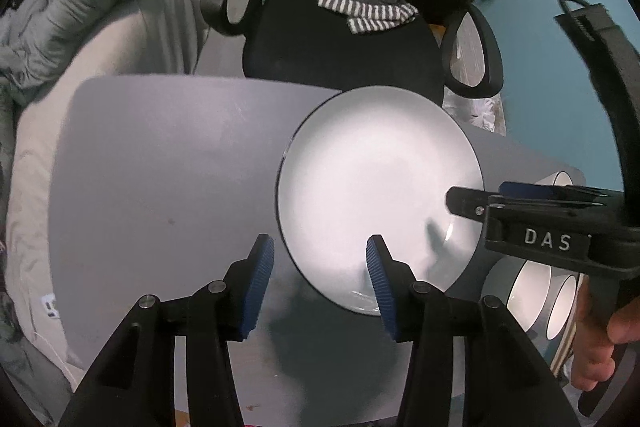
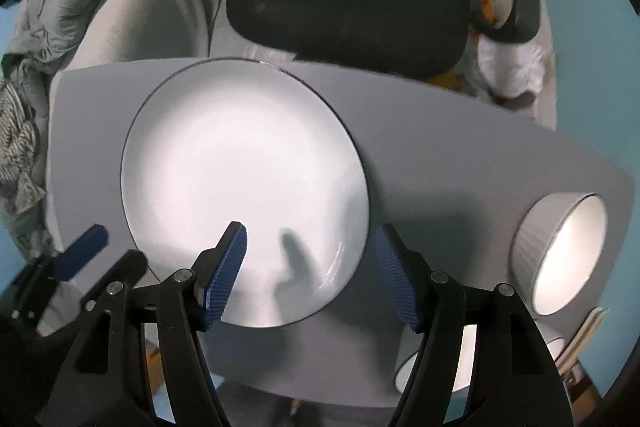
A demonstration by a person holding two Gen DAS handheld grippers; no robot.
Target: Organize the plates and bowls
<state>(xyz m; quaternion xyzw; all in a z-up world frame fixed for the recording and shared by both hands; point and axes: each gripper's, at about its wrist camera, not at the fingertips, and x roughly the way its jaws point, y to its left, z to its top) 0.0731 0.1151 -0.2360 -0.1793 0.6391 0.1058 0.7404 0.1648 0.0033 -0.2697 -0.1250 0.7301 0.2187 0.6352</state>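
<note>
A large white plate with a dark rim [image 1: 372, 195] [image 2: 244, 187] lies flat on the grey table [image 1: 160, 187]. My left gripper [image 1: 320, 279] is open and empty, its jaws straddling the plate's near-left edge. My right gripper [image 2: 310, 267] is open above the plate's near-right edge; it also shows in the left wrist view [image 1: 472, 205] over the plate's right side. A white ribbed bowl [image 2: 560, 251] rests tilted on the table to the right, with another bowl [image 2: 404, 375] partly hidden behind my right finger. Bowls [image 1: 536, 291] show at the right in the left wrist view.
A black office chair [image 1: 340, 43] with a dark striped-cuff garment draped on it stands behind the table. A bed with grey bedding [image 1: 80, 19] lies to the left. The table's far edge [image 2: 400, 77] runs just behind the plate.
</note>
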